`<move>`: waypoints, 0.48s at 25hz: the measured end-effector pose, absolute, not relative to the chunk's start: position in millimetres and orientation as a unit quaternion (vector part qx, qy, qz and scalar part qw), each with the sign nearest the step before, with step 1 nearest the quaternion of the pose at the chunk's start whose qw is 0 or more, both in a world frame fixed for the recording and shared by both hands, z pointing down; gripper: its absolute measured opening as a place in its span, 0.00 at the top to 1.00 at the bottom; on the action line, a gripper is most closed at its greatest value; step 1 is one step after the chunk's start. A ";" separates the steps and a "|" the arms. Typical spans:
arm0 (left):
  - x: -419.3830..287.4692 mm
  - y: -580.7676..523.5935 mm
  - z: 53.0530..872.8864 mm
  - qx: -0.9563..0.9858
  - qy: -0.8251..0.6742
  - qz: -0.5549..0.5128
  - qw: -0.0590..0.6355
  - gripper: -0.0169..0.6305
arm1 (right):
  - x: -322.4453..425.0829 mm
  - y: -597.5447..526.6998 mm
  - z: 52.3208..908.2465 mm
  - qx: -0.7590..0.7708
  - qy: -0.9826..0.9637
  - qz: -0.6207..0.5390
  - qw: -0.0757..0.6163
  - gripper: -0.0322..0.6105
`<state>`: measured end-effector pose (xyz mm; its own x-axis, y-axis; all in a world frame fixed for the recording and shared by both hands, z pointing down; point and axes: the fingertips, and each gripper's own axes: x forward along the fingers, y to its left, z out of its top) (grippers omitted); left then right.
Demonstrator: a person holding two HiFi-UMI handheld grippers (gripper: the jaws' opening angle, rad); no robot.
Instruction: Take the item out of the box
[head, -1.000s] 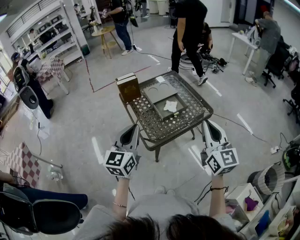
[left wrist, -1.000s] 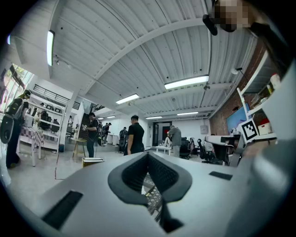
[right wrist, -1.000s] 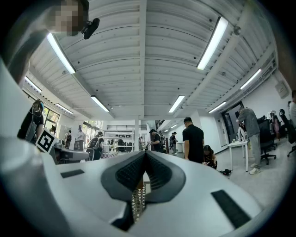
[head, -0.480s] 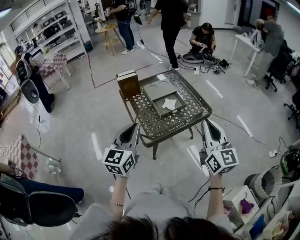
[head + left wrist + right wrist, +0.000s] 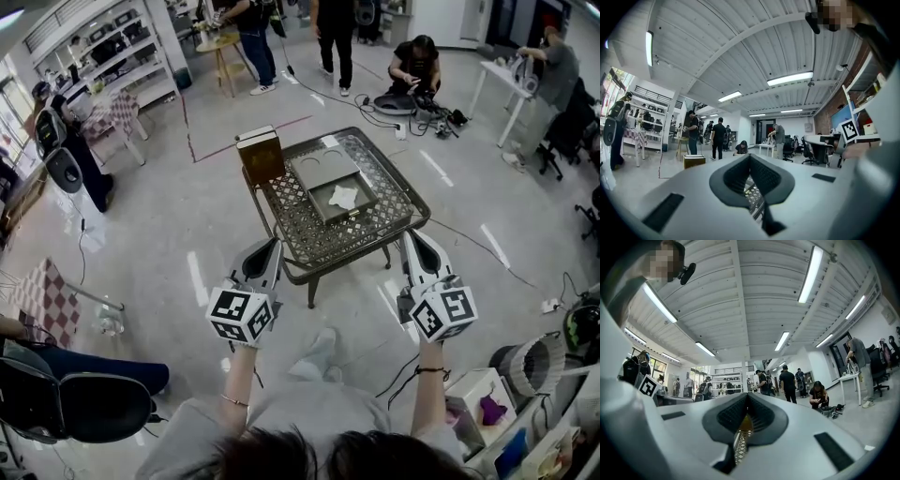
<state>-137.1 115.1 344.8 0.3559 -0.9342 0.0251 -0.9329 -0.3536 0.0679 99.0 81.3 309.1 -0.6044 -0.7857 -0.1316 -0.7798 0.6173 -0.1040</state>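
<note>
On the metal mesh table (image 5: 309, 270) lies an open grey box (image 5: 330, 215) with a white item (image 5: 344, 197) inside it. Its grey lid (image 5: 322, 171) rests just behind it. My left gripper (image 5: 268, 246) hovers shut and empty at the table's near left edge. My right gripper (image 5: 412, 236) hovers shut and empty by the near right edge. Both point level toward the table and touch nothing. In the left gripper view the left gripper (image 5: 750, 157) has its pads meeting, with mesh below them. In the right gripper view the right gripper (image 5: 747, 395) is likewise shut.
A brown box (image 5: 260, 155) stands on the table's far left corner. Several people stand or crouch at the back of the room. A black chair (image 5: 89, 427) is at my near left, bins (image 5: 534, 366) at my near right. A cable (image 5: 469, 246) runs across the floor.
Both grippers keep their pose in front of the table. My foot has come forward beneath me. The person in black behind the table has walked farther back.
</note>
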 end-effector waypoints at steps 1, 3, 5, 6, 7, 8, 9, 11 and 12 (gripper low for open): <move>-138.0 111.1 346.1 0.822 -0.568 -0.009 0.037 0.95 | 99.1 76.8 310.2 -0.437 0.895 -0.019 0.082 0.92; -140.0 100.7 348.6 0.821 -0.570 -0.011 0.039 0.95 | 98.9 65.7 311.6 -0.437 0.896 -0.021 0.081 0.92; -142.4 87.0 352.0 0.820 -0.570 -0.013 0.043 0.95 | 96.7 53.5 313.0 -0.434 0.897 -0.023 0.079 0.92; -143.0 79.1 354.0 0.820 -0.570 -0.016 0.046 0.95 | 95.6 47.0 313.9 -0.433 0.898 -0.023 0.078 0.92; -143.2 70.8 356.0 0.821 -0.569 -0.018 0.049 0.95 | 94.6 39.9 315.1 -0.433 0.898 -0.023 0.076 0.92; -143.1 62.4 357.9 0.822 -0.567 -0.019 0.051 0.95 | 93.6 32.3 316.7 -0.433 0.898 -0.022 0.073 0.92; -143.1 54.1 359.4 0.823 -0.566 -0.019 0.052 0.95 | 92.4 24.6 318.3 -0.432 0.899 -0.022 0.070 0.92; -142.9 37.6 361.3 0.824 -0.563 -0.019 0.052 0.95 | 90.5 9.0 320.7 -0.431 0.899 -0.024 0.068 0.92; -142.4 28.8 361.7 0.826 -0.561 -0.019 0.052 0.95 | 89.7 0.9 321.0 -0.431 0.899 -0.024 0.067 0.92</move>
<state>-142.4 28.8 361.7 0.3687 -0.9292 0.0267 -0.9251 -0.3640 0.1079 89.7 0.9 321.0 -0.6187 -0.7792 -0.1004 -0.7727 0.6267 -0.1011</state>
